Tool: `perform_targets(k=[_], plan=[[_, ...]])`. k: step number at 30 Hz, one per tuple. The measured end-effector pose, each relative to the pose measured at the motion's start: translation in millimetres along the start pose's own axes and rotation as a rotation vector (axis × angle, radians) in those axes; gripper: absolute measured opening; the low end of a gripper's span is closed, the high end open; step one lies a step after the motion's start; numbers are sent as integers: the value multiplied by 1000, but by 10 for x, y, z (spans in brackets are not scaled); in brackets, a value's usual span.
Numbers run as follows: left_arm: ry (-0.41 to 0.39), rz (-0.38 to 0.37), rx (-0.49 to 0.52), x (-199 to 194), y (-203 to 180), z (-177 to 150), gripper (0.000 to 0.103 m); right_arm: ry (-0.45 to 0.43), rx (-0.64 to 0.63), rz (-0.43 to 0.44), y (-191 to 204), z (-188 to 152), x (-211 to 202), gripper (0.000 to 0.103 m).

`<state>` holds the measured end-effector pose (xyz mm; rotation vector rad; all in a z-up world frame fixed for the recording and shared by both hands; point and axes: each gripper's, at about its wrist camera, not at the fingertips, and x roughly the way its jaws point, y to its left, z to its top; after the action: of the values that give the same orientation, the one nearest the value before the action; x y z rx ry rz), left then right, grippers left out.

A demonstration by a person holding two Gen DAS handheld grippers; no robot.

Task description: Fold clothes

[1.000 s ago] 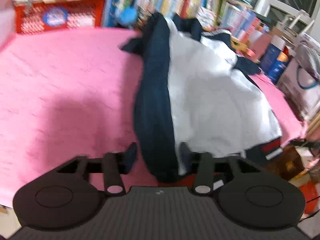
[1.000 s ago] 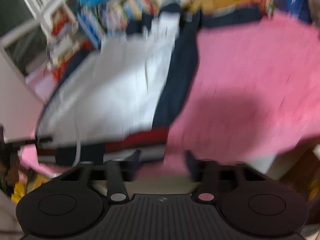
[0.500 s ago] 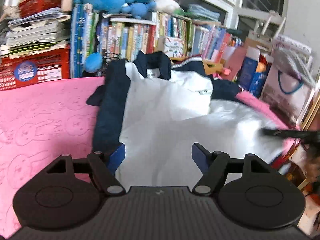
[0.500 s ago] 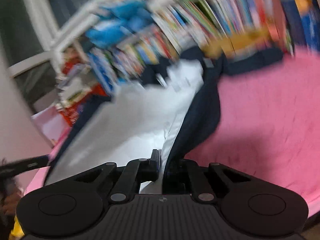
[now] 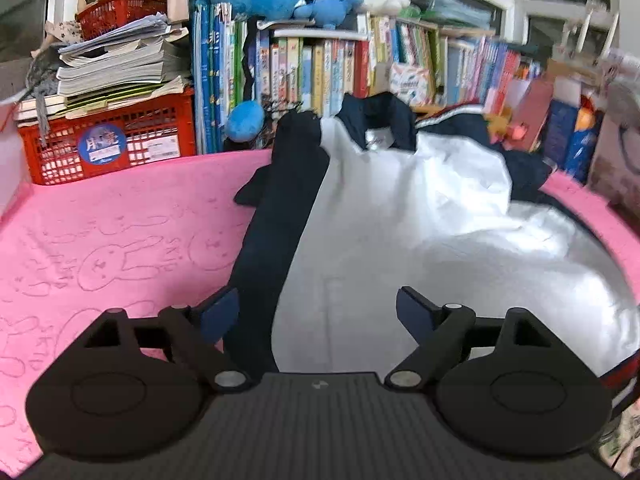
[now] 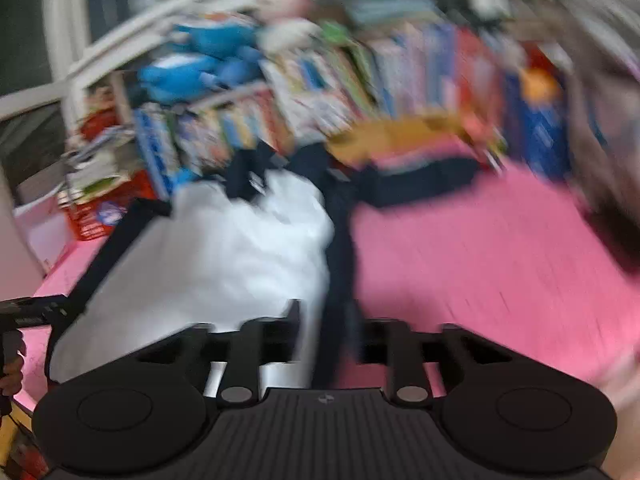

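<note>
Since a second ago both wrist views have lifted from the near hem of the jacket toward its collar, and the right gripper, which was pinched tight on the navy side panel half a second back, is letting go. The jacket lies white lining up on the pink mat, collar toward the far edge by the bookshelf, hem at the near edge, one navy sleeve folded along its left side.

The left gripper hovers over the near left part of the jacket; its fingers are spread wide and opening, the navy strip and white lining below them but nothing pressed. In the blurred right view that gripper's fingers are parting too, with the navy edge hanging between them; I judge it released or nearly so, though blur hides the contact.

The step in hand looks like setting a fold, then re-gripping for the next one. To do it well, let the fabric drop clear before moving off, so the edge is not dragged. Then take matching points on both sides, low on the hem, pinching only the layers meant to travel. The lining looks slippery, so fold slowly and keep the sleeve tucked inside.

A red crate stands at the far left corner.
</note>
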<state>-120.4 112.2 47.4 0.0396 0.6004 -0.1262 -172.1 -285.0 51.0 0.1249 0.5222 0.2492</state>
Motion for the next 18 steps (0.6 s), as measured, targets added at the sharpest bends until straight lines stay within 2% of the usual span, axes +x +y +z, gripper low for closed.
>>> perform_targets(k=[3, 4, 7, 11, 12, 14, 15, 16, 17, 18], plan=[[26, 6, 65, 86, -108, -182, 85, -42, -106, 103, 377, 312, 362, 61], [30, -19, 74, 86, -124, -252, 85, -49, -131, 138, 542, 415, 510, 67], [32, -106, 58, 41, -113, -420, 86, -59, -215, 196, 1076, 785, 1168, 72], [17, -160, -26, 29, -47, -526, 89, -38, -280, 105, 1722, 1127, 2280, 80], [10, -167, -32, 29, -53, -543, 92, -24, -309, 63, 1881, 1176, 2588, 87], [1, -162, -4, 30, -99, -574, 94, 40, -376, -26, 2143, 1187, 3142, 88], [-2, -157, 16, 22, -118, -588, 94, 94, -387, -46, 2215, 1164, 3375, 77], [-4, -158, 28, 0, -112, -600, 94, 149, -387, -50, 2256, 1132, 3571, 37], [-10, -165, 26, -38, -74, -612, 94, 164, -369, -55, 2212, 1113, 3603, 16], [-21, -182, 11, -88, -7, -623, 94, 157, -340, -60, 2120, 1101, 3541, 9]])
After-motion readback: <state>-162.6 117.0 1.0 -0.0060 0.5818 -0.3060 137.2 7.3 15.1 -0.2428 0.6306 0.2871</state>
